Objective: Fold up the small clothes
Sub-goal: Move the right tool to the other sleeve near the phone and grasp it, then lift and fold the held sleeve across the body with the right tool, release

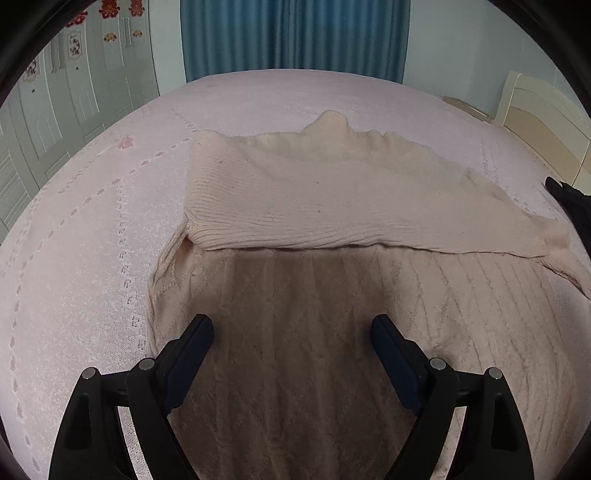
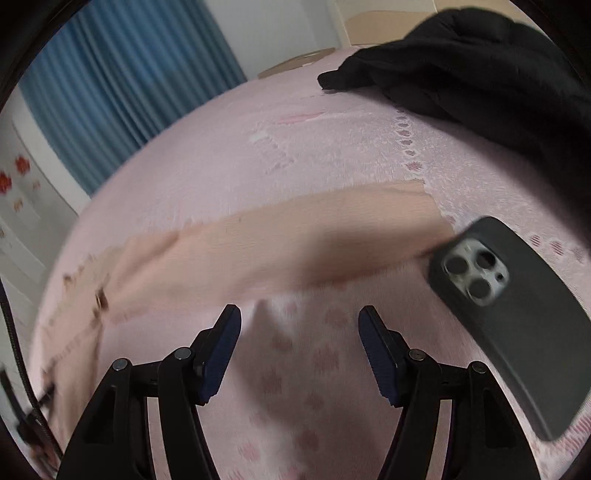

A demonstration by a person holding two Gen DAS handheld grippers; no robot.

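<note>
A pale peach knit sweater (image 1: 332, 288) lies flat on the pink bedspread (image 1: 92, 240). One ribbed sleeve (image 1: 332, 210) is folded across its body, reaching to the right. My left gripper (image 1: 291, 328) is open and empty, low over the sweater's body. In the right wrist view the sleeve (image 2: 295, 240) stretches across the bed, blurred by motion. My right gripper (image 2: 299, 317) is open and empty, just in front of that sleeve, over the bedspread (image 2: 314, 147).
A dark phone (image 2: 517, 317) lies on the bed to the right of the sleeve's end. A black garment (image 2: 480, 66) is heaped at the far right and also shows in the left wrist view (image 1: 569, 199). Blue curtains (image 1: 295, 33) hang behind the bed.
</note>
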